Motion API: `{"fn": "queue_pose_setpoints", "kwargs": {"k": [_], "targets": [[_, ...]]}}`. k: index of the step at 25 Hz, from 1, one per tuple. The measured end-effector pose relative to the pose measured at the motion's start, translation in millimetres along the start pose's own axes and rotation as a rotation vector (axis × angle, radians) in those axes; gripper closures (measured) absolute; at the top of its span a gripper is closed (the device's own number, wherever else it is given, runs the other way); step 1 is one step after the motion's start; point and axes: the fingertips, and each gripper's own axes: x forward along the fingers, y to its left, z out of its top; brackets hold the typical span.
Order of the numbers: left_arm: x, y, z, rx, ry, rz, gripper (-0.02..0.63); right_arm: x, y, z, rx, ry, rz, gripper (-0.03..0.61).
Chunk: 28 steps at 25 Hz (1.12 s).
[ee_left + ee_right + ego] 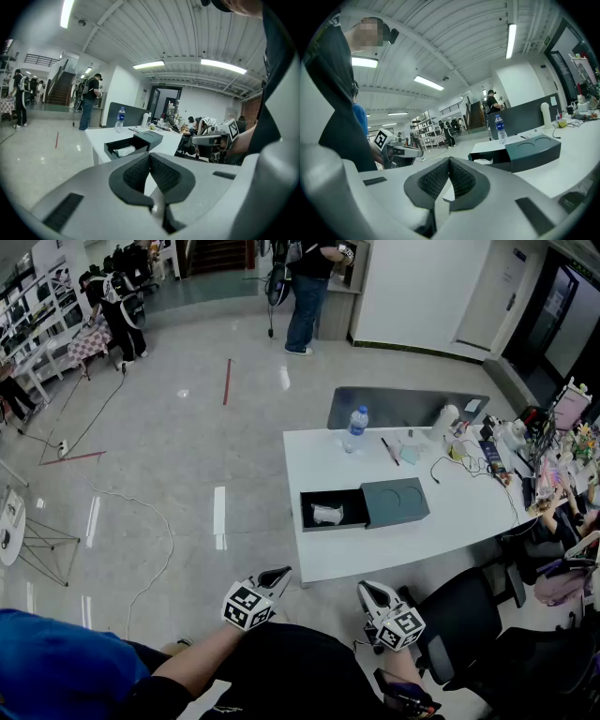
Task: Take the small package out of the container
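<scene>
Two sets of jaws together, empty: left gripper (pixel 278 574), right gripper (pixel 367 588), bottom centre. small package (pixel 327 514) in container (pixel 307 512), frame centre: likely light, soft, crinkly; pinch across middle.

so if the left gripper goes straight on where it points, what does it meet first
Probably the near edge of the white table, just below the open box; the left gripper, jaws shut, points there. Depth is unclear, so it might reach the box first.
</scene>
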Motion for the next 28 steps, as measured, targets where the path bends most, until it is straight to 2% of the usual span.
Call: {"fn": "queue_pose_setpoints", "kwargs": {"k": [7,18,28], "targets": [[-10,-42,-11,-0.009,0.015,-0.022,0.604,-34,12,-13,0.020,0.025,0.002,0.554],[-19,-39,-12,-0.009,0.008,0.016,0.604,-30,8,-16,0.010,0.012,-0.002,0.553],[-37,-44,-17,-0.021,0.011,0.072,0.604,-26,13,-16,0.024,0.001,0.039,0.554]]}}
